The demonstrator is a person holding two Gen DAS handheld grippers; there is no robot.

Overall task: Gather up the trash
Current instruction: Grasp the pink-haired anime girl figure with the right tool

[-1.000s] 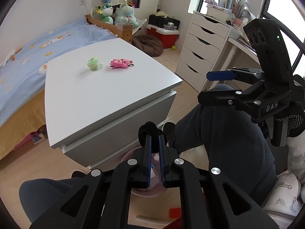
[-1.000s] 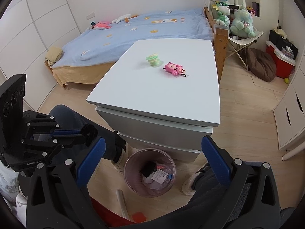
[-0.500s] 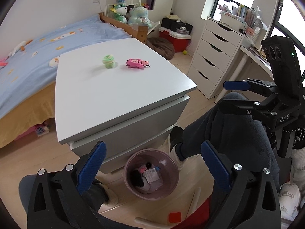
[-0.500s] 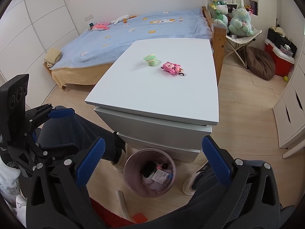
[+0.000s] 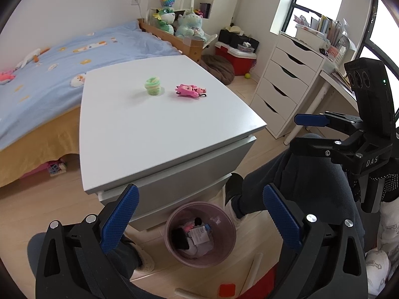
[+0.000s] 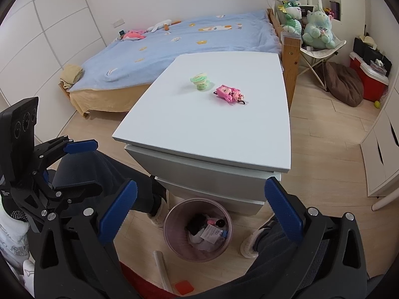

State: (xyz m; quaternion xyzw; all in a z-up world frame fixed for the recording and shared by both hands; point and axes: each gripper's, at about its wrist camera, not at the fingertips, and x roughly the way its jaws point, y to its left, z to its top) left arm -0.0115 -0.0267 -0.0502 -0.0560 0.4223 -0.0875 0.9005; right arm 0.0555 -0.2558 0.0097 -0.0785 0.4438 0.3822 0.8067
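Observation:
A pink waste bin (image 5: 201, 234) (image 6: 198, 229) stands on the floor in front of the white table (image 5: 154, 129) (image 6: 214, 134); it holds several pieces of trash, a black item among them. On the table lie a green knitted toy (image 5: 152, 86) (image 6: 201, 81) and a pink doll (image 5: 189, 91) (image 6: 229, 93). My left gripper (image 5: 199, 220) is open and empty above the bin. My right gripper (image 6: 200, 213) is open and empty, also above the bin. Each gripper shows at the edge of the other's view.
A bed with a blue cover (image 6: 179, 42) stands behind the table. A white drawer unit (image 5: 286, 84) is at the right. The person's legs in dark trousers (image 5: 299, 182) flank the bin. A small orange piece (image 6: 184, 287) and a pale tube (image 6: 162, 269) lie on the floor.
My left gripper was shut on a black item over the bin one second ago; it has opened and the item lies in the bin. It has since lifted slightly. My right gripper stayed open.

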